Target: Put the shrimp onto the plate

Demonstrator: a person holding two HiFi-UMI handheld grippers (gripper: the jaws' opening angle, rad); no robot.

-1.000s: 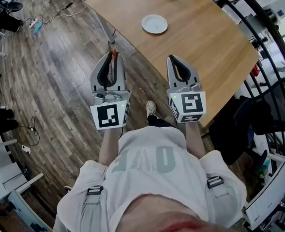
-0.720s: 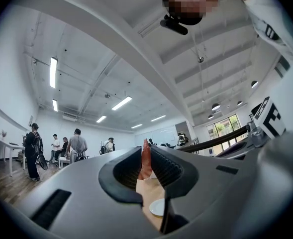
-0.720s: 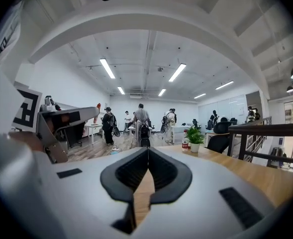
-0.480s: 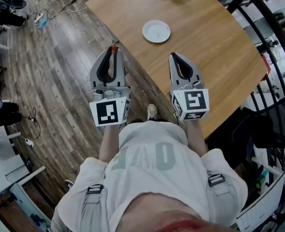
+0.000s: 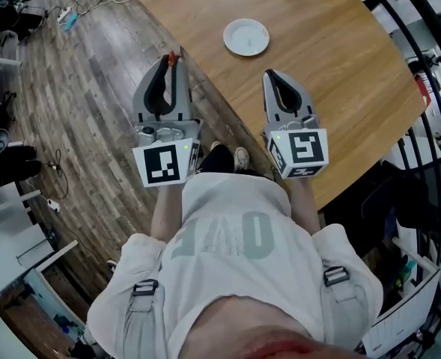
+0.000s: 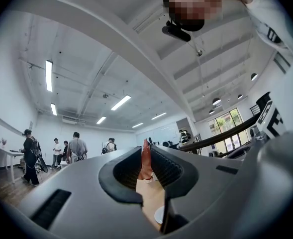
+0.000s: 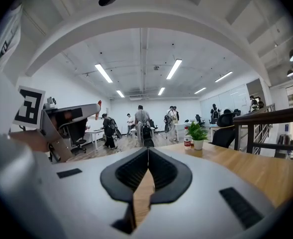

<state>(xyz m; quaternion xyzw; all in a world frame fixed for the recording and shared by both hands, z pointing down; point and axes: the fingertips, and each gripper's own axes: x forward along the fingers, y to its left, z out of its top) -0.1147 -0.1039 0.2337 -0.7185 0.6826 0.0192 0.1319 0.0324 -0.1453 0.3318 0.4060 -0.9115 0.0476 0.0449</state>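
Left gripper (image 5: 171, 63) pinches the shrimp (image 6: 146, 159) upright at its jaw tips. On the tabletop (image 5: 332, 58), the plate (image 5: 246, 37) lies ahead and rightward, nearer the closed, empty right gripper (image 5: 271, 75).

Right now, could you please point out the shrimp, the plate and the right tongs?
shrimp (image 6: 146, 159), left gripper view, its red body
plate (image 5: 246, 37), head view, its bare centre
right tongs (image 5: 269, 74), head view, the shut tips

Bright, even indoor light from ceiling strip lights (image 7: 104, 73), daylight glare at the windows (image 6: 226, 121), soft faint shadows on the tabletop (image 5: 332, 73), heavy fisheye bending, dark rounded corners, blurred close foreground in both gripper views
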